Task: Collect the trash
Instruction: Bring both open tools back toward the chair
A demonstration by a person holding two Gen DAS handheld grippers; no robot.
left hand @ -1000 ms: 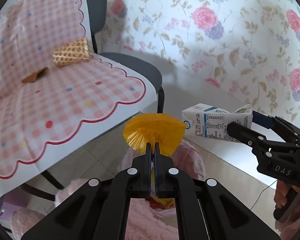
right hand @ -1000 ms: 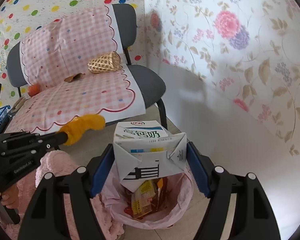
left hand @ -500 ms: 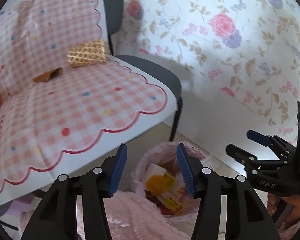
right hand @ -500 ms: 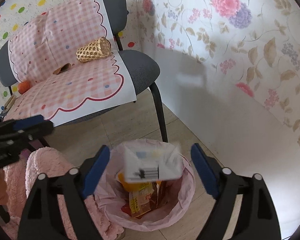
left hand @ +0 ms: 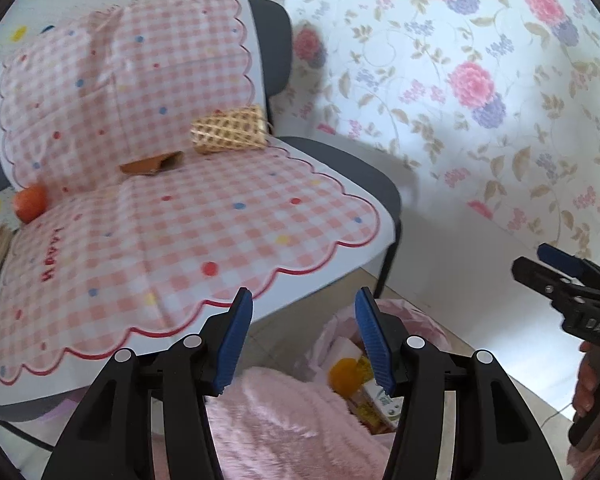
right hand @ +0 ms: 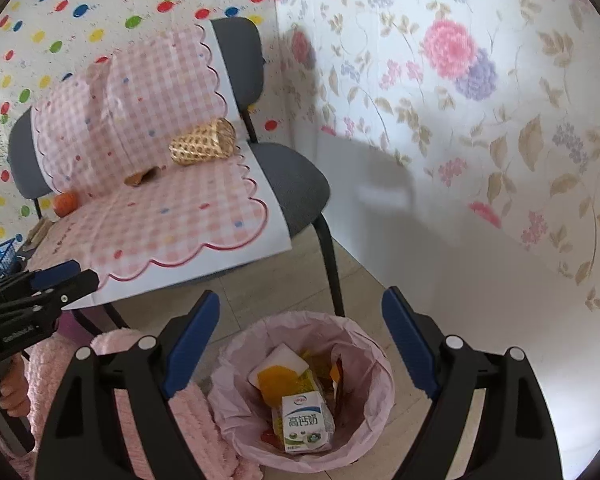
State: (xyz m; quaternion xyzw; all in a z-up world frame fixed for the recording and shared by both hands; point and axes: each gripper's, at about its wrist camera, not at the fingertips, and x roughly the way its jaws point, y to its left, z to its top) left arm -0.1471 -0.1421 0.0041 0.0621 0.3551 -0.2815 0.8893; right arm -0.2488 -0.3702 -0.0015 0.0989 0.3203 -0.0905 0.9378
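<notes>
Both grippers hang over the bin (right hand: 300, 392), which stands on the floor at the chair's front right leg, so anything let go falls straight into its pink liner. The right gripper (right hand: 300, 348) has its fingers wide apart with nothing between them; its jaws have just been opening. The carton (right hand: 306, 422) lies in the bin below, at about 6 o'clock inside the rim, on top of the other waste. It rests on its back, long axis running roughly 12 to 6 in the right view, printed face up and its top end toward 12. Just above it, near 10 o'clock, the orange wrapper (right hand: 274, 378) lies flat on a white packet. The left gripper (left hand: 304, 340) also has its fingers apart and empty, its jaws just opened, aimed at the chair (left hand: 340, 168), probably for the next piece. There a brown scrap (left hand: 152, 164) lies beside a wicker basket (left hand: 228, 130), with an orange ball (left hand: 30, 202) at 9 o'clock.
</notes>
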